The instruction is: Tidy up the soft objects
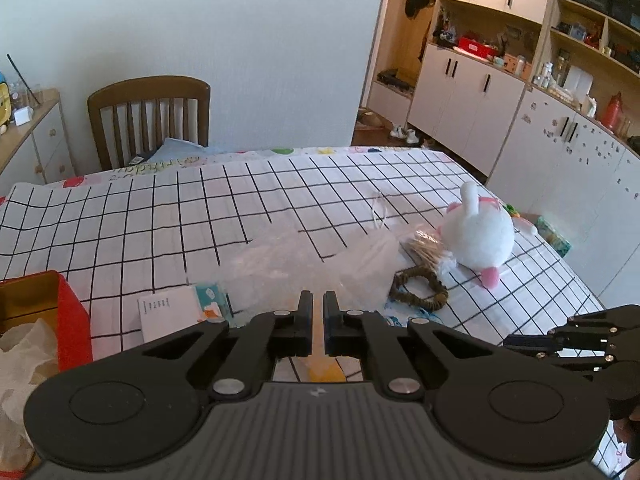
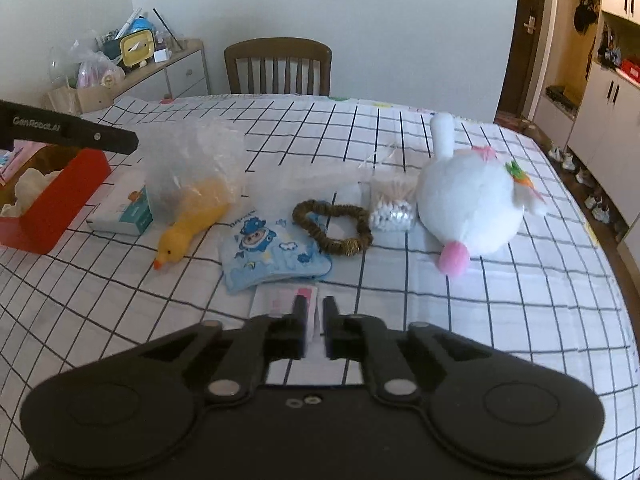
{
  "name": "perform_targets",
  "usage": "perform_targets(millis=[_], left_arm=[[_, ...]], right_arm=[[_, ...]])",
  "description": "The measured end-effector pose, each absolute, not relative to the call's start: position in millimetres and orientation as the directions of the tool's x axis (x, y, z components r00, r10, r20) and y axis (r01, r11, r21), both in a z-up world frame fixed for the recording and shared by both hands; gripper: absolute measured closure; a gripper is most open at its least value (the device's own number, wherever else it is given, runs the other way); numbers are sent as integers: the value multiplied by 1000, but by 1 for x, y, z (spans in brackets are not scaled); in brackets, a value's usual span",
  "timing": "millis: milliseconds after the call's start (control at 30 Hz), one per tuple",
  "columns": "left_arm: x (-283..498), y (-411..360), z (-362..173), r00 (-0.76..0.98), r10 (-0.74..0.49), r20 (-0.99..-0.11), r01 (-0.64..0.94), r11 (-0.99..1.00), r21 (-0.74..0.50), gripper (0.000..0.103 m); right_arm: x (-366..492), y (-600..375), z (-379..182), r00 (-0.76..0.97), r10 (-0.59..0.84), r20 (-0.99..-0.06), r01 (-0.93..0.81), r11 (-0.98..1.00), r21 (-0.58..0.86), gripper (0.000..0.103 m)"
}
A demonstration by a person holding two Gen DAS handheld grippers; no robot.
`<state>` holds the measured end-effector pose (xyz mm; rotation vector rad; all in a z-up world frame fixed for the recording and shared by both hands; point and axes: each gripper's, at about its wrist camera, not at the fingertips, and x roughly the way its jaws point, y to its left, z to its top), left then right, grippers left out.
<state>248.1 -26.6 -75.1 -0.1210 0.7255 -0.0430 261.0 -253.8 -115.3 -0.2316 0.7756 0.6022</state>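
Far tablecloth (image 2: 400, 120) clear; near side blocked by plush rabbit (image 2: 468, 200), scrunchie (image 2: 332, 226).

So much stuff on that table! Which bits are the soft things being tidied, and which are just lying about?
Part of the job:
white plush rabbit
yellow duck toy
blue cartoon cloth
brown scrunchie
red box

Just lying about:
bag of cotton swabs
tissue pack
wooden chair
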Motion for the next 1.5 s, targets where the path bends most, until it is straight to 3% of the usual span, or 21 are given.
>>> perform_targets(millis=[133,300,400,600,667,733,767,933,1200,1500], left_arm=[[248,-31,-74,742,-83,-666,-8,991,-132,98],[257,-37,-75,740,-60,-670,-24,993,-115,98],[267,-39,-78,731,-59,-680,-33,992,-121,97],[291,-43,-88,713,-41,-700,-51,993,-110,91],[299,-43,-93,703,-45,-710,-60,991,-121,76],[308,-43,-98,697,-39,-716,-74,989,-126,27],[312,-43,-100,697,-31,-716,-81,989,-122,22],[337,-41,-108,674,8,-739,-132,985,-109,21],[376,-30,-126,600,107,-792,-279,957,-82,21],[394,-38,-149,537,168,-827,-281,960,13,21]], right_arm=[[260,-257,-118,535,441,-720,-592,804,52,86],[261,-255,-117,520,462,-718,-614,787,61,61],[264,-253,-119,513,471,-718,-620,782,69,54],[274,-254,-123,496,480,-723,-626,775,85,50],[278,-254,-125,489,483,-726,-629,772,91,50],[281,-254,-127,484,485,-728,-630,770,94,50],[283,-255,-128,482,486,-729,-631,770,96,50],[290,-255,-134,470,482,-739,-629,770,102,47],[295,-244,-142,453,493,-743,-650,753,103,27],[297,-230,-150,462,467,-754,-667,743,52,21]])
